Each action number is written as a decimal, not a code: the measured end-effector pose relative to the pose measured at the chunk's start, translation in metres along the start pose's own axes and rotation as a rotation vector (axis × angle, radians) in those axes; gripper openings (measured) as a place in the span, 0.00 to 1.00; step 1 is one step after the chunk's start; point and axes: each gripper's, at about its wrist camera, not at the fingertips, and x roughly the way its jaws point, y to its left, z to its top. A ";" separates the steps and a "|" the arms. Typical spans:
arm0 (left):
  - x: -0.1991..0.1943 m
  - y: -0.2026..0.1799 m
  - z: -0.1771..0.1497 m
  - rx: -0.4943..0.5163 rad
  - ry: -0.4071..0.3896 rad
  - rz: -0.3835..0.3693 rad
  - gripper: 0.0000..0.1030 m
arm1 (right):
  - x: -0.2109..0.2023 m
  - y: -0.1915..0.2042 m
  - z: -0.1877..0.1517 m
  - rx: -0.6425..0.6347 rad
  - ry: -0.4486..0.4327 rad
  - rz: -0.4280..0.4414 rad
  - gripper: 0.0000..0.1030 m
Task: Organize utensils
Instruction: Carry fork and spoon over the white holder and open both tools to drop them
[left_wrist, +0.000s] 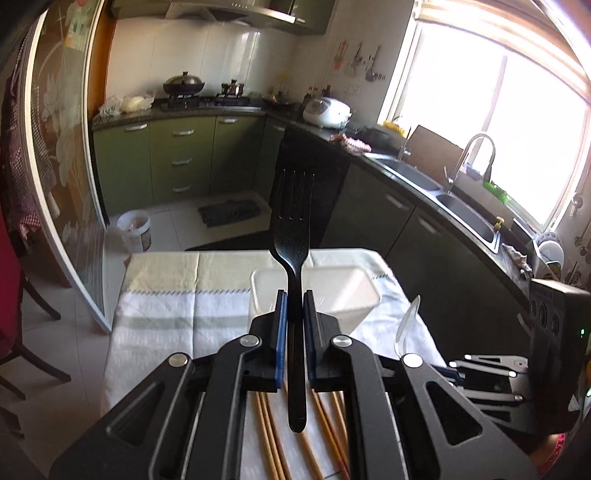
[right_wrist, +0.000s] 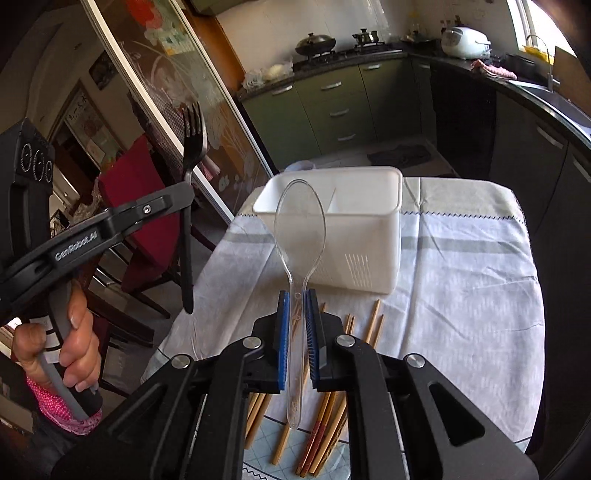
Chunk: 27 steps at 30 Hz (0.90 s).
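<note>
We hold fork (left_wrist: 291, 236) in left hand-held gripper (left_wrist: 294, 306), clear spoon (right_wrist: 299, 236) in right hand-held gripper (right_wrist: 297, 306), both clamped; next, lower each into white caddy (right_wrist: 369, 254).

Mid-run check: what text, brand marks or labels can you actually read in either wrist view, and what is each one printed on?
"GenRobot.AI": white lettering along the arm of the left gripper, seen from the right wrist view.
Embossed mark on the clear spoon, low on its handle: too small to read.
Papers on the wall behind the glass door: too blurred to read.
Left wrist view: nothing legible.
</note>
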 end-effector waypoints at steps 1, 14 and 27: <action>0.004 -0.003 0.008 0.007 -0.039 0.005 0.08 | -0.006 -0.002 0.003 -0.001 -0.018 0.001 0.09; 0.091 -0.012 0.013 0.061 -0.203 0.043 0.08 | -0.055 -0.035 0.007 0.012 -0.085 0.014 0.09; 0.067 0.006 -0.013 0.056 -0.185 0.053 0.31 | -0.062 -0.030 0.071 0.017 -0.304 -0.060 0.09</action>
